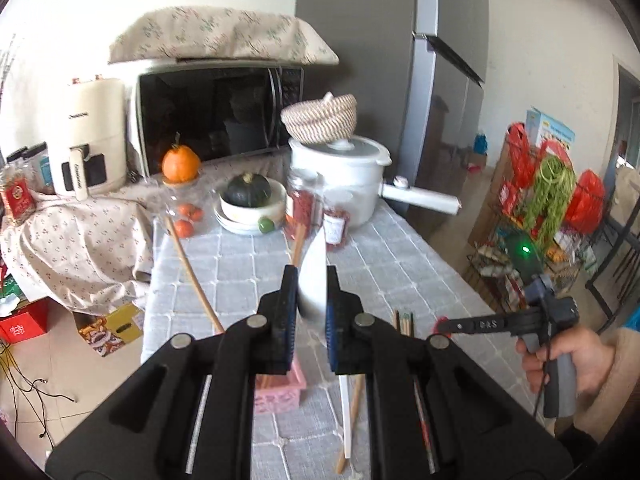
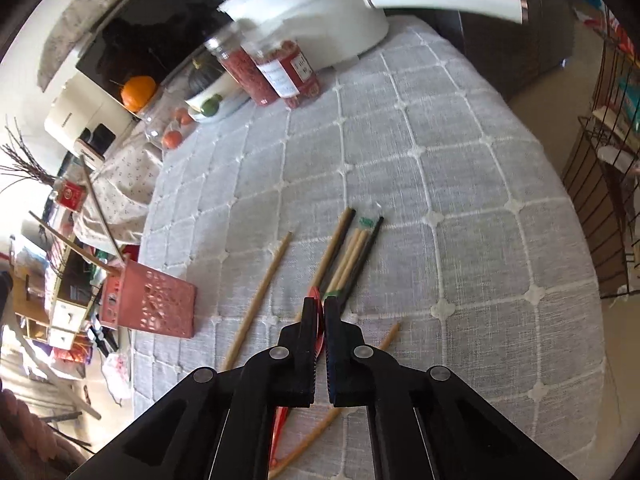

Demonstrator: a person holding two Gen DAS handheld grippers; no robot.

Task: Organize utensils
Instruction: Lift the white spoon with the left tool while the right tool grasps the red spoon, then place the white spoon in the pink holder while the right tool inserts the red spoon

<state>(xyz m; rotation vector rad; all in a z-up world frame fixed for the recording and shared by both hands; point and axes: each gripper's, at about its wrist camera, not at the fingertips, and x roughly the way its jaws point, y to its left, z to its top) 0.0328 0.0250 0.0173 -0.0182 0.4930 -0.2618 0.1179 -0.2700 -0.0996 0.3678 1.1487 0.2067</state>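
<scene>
Two grippers going at once on my end. Left gripper [image 1: 311,280] has a white knife [image 1: 316,276] pinched between its pads, blade pointing up and away, handle hanging down under the jaws, and it's floating just above the pink basket [image 1: 280,390]. That basket already has a couple of long wooden sticks [image 1: 194,276] poking out of it.

Right gripper [image 2: 323,306] is nearly closed, jaws clamped on a thin red utensil [image 2: 318,320] whose handle runs back underneath. It's off to the right of the basket, right over the chopstick pile [image 2: 352,256] lying on the grey checked tablecloth [image 2: 460,208]. One loose wooden chopstick [image 2: 260,296] sits between the pile and the basket.

Past the basket, at the far end: white pot [image 1: 340,168], two red-filled jars [image 2: 276,68].
</scene>
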